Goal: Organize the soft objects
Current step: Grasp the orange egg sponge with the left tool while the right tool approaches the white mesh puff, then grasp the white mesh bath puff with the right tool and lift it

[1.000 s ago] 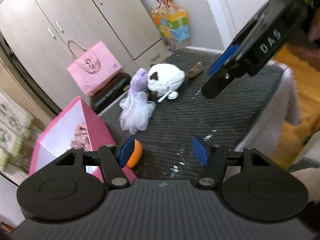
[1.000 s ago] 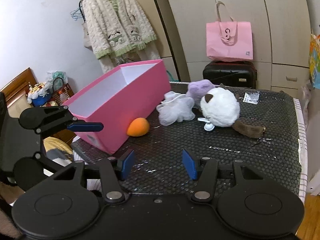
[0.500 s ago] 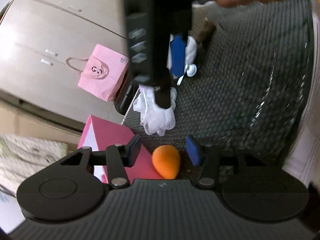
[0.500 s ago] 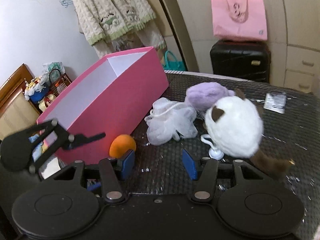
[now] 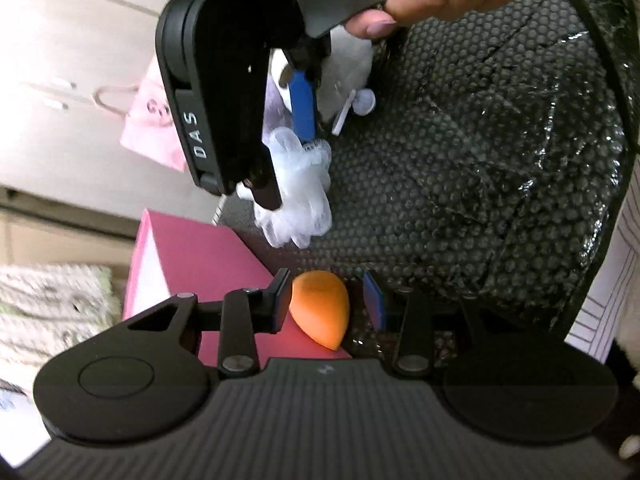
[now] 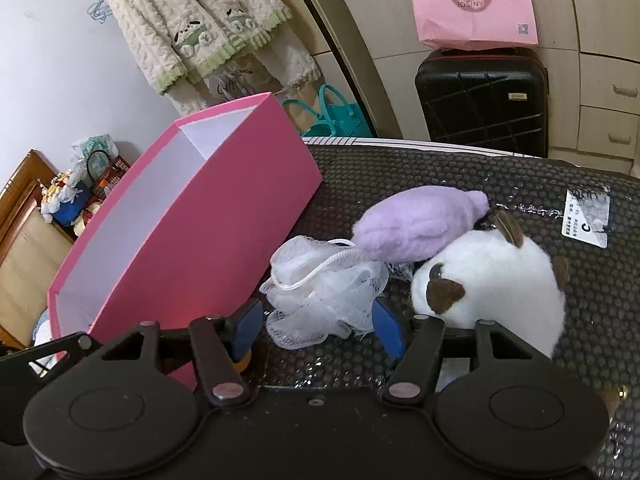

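Note:
My left gripper (image 5: 330, 300) is open with its jaws on either side of an orange egg-shaped sponge (image 5: 320, 312) that lies against the pink box (image 5: 200, 264). My right gripper (image 6: 316, 324) is open around a white mesh bath pouf (image 6: 324, 284) on the black mat; it also shows in the left wrist view (image 5: 298, 200). A purple plush (image 6: 416, 220) and a white plush with brown patches (image 6: 492, 280) lie just behind the pouf. The pink box (image 6: 192, 232) stands open at the left.
The black bubbled mat (image 5: 480, 180) covers the table. A white label (image 6: 586, 216) lies at the far right. A black suitcase (image 6: 480, 100), a pink bag (image 6: 472, 0) and a hanging cream cardigan (image 6: 200, 20) stand beyond the table.
My left gripper has dropped and swung to the orange sponge, which now sits between its jaws. My right gripper has moved forward and down onto the white pouf.

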Demonstrator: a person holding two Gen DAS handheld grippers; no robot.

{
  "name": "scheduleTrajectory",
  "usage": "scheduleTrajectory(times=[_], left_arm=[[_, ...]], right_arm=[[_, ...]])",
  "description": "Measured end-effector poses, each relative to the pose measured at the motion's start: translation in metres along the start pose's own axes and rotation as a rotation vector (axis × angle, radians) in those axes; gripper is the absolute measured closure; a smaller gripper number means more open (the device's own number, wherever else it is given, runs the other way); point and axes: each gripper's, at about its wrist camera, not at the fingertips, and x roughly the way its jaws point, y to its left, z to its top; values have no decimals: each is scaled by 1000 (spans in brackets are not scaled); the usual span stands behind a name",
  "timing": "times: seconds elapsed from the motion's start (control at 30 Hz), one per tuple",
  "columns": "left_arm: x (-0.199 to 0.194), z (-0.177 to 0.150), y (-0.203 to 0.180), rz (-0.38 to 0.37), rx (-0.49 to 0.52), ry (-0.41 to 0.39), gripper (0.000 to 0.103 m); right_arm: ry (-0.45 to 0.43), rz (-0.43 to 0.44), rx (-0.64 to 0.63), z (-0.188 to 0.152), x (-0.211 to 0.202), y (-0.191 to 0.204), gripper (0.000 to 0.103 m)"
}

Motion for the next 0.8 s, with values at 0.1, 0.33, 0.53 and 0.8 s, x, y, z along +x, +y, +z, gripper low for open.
scheduleTrajectory(times=[0.1, 0.33, 0.53, 0.8], left_arm=[[6, -1, 0, -11, -36, 18, 63], [14, -8, 4, 12, -159, -5, 77], [6, -21, 1, 75, -210, -51, 89], [2, -27, 11, 62, -341, -111, 91]], right_arm=[[4, 3, -24, 2, 4, 1, 35], [-1, -11, -49, 3, 10, 7, 34], [-5, -54, -97, -2, 12, 15, 34], [-34, -76, -111, -8, 11, 16, 34]])
